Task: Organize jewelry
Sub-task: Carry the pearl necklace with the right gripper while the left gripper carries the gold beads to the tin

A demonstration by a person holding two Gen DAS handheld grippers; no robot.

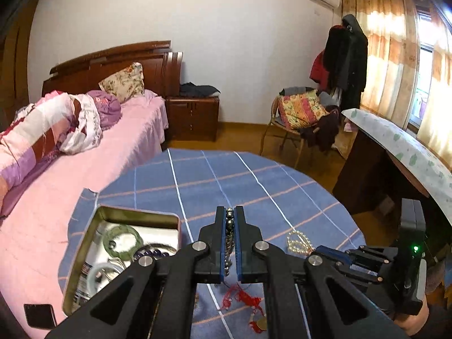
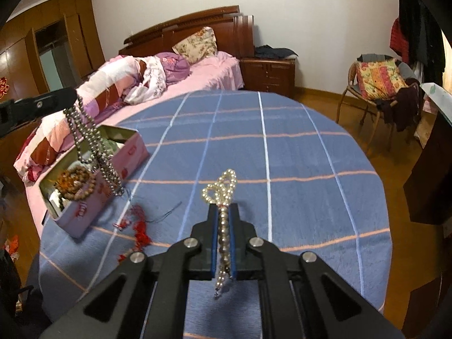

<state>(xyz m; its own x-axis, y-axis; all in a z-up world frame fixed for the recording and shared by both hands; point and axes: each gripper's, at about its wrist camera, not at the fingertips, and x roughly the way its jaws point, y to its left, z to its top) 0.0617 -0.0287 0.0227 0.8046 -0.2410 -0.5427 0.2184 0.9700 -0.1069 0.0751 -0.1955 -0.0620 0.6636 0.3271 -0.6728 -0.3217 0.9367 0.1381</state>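
Left gripper (image 1: 230,214): clamped on dark metallic bead necklace (image 1: 229,234), strand running lengthwise between the blue pads, long axis along the fingers. From the right wrist view, same necklace (image 2: 93,147) hanging in long loops from the fingertips, long axis near vertical, lowest loop down by the right-hand long side of the tin; contact with the cloth not resolvable.

Right gripper (image 2: 224,212): closed on pearl necklace (image 2: 223,189). Strand pinched lengthwise between the pads, long axis along the fingers; looped end bunched beyond the fingertips pointing toward the far edge of the table, short tail dangling below the palm end. From the left wrist view, pearl loops (image 1: 299,243) just ahead of the right gripper's fingers (image 1: 333,254), above the table's right portion.

Table (image 2: 310,155): round, blue checked cloth. Open pink tin (image 2: 96,175) at the left edge, long axis running from the near-left edge toward the table centre. Contents: brown wooden bead bracelet (image 2: 75,185), green bangle (image 1: 121,238), blue beads (image 1: 149,252), other pieces not identifiable.

Red knotted tassel cord (image 2: 138,226) lying on the cloth near the tin's near corner, toward the near edge; gold coin-like pendant (image 1: 262,323) at one end.
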